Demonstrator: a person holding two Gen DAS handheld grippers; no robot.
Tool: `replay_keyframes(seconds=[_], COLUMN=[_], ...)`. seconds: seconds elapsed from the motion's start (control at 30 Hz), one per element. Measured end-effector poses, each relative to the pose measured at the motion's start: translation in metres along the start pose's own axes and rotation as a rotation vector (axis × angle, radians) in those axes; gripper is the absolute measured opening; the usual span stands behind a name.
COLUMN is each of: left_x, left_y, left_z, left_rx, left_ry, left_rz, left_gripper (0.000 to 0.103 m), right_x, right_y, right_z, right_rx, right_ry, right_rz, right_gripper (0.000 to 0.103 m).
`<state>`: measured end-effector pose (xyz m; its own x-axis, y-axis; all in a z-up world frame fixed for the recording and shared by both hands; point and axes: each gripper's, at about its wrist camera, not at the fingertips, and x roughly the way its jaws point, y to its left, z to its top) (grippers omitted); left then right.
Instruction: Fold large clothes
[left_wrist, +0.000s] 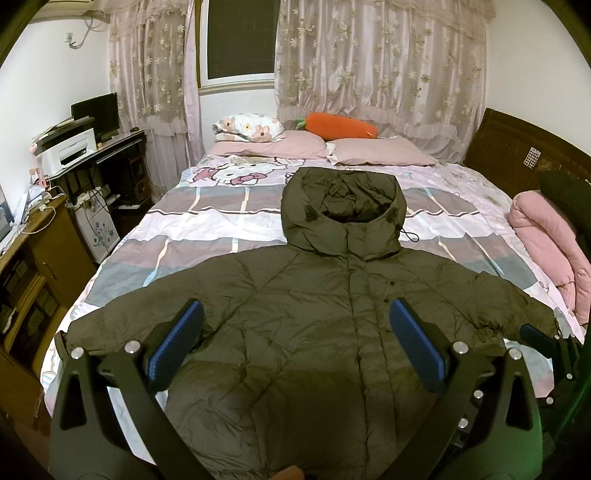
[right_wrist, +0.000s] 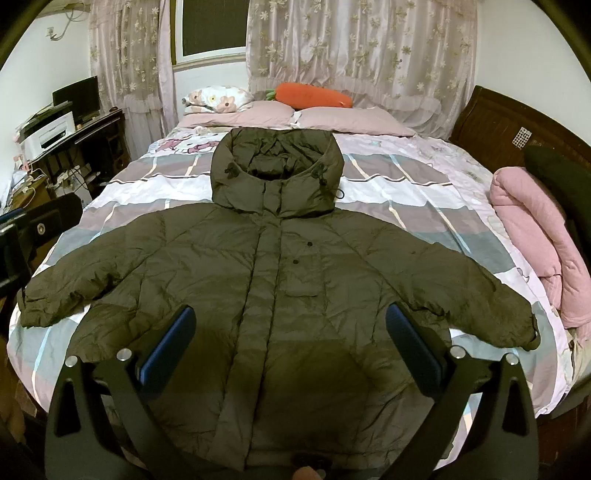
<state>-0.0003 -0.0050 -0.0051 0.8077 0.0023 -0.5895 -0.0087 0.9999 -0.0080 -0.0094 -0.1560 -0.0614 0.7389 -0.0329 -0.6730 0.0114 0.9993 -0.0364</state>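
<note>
The jaws of the left gripper (left_wrist: 295, 339) are held wide apart, with nothing between the blue pads (left_wrist: 173, 343), and those of the right gripper (right_wrist: 291, 343) are spread just as widely and are likewise empty. Both are poised above the lower front of the olive padded jacket (right_wrist: 280, 280), presumably so that the whole garment can be taken in before a grasp is chosen.

The jacket is laid flat and face up on the bed (right_wrist: 406, 206), front closed, hood (right_wrist: 277, 173) pointed toward the pillows (right_wrist: 347, 120), sleeves spread to either side. It seems to have been arranged this way so that each sleeve can be reached by the gripper on its own side (the left sleeve cuff (right_wrist: 33, 310) and the right sleeve cuff (right_wrist: 517, 325) both lie toward the edges of the bed). No fold is visible, so the task is judged to be at its start.

Further out, a rolled pink quilt (right_wrist: 532, 236) is kept against the headboard side, and a carrot cushion (right_wrist: 314, 95) rests behind the pillows, both well apart from the jacket.
</note>
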Motion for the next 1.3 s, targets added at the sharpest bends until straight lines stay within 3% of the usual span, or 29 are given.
replay_keyframes(seconds=[1.3], left_x=[0.0004], left_y=[-0.0001], left_z=[0.0009], left_rx=[0.000], left_ry=[0.002], left_rz=[0.000], left_gripper=[0.101], right_x=[0.0017], right_y=[0.0030], right_z=[-0.0040], right_rx=[-0.001], right_ry=[0.007], right_rz=[0.003], right_gripper=[0.102])
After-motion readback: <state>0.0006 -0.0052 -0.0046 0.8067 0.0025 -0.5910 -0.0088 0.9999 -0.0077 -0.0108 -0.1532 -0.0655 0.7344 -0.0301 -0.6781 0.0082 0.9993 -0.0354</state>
